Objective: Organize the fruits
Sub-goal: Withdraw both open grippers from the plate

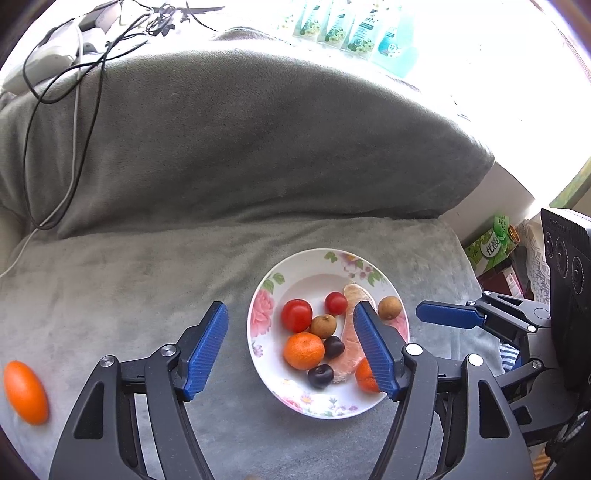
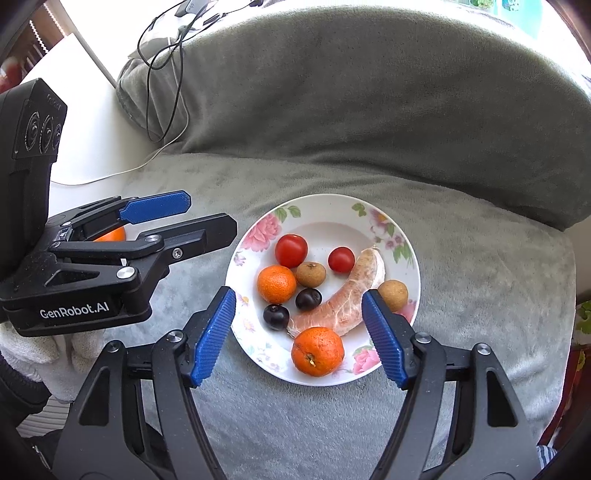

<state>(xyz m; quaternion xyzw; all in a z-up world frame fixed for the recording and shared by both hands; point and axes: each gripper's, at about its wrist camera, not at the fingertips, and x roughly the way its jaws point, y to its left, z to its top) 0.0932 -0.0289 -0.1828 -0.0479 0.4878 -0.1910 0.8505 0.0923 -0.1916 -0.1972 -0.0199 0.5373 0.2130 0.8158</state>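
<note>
both grippers, left (image 1: 291,350) and right (image 2: 299,332), are hovering spread and empty over the plate (image 2: 325,214) (fruit gathered there), one orange (image 1: 25,391) lying outside.

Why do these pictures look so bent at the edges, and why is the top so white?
Both views come through a fisheye lens, so the grey sofa back bulges and the corners go dark. In the left wrist view, daylight washes out the top right, around the green packets, and the orange at the left edge smears. In the right wrist view the plate is sharp and evenly lit.
</note>
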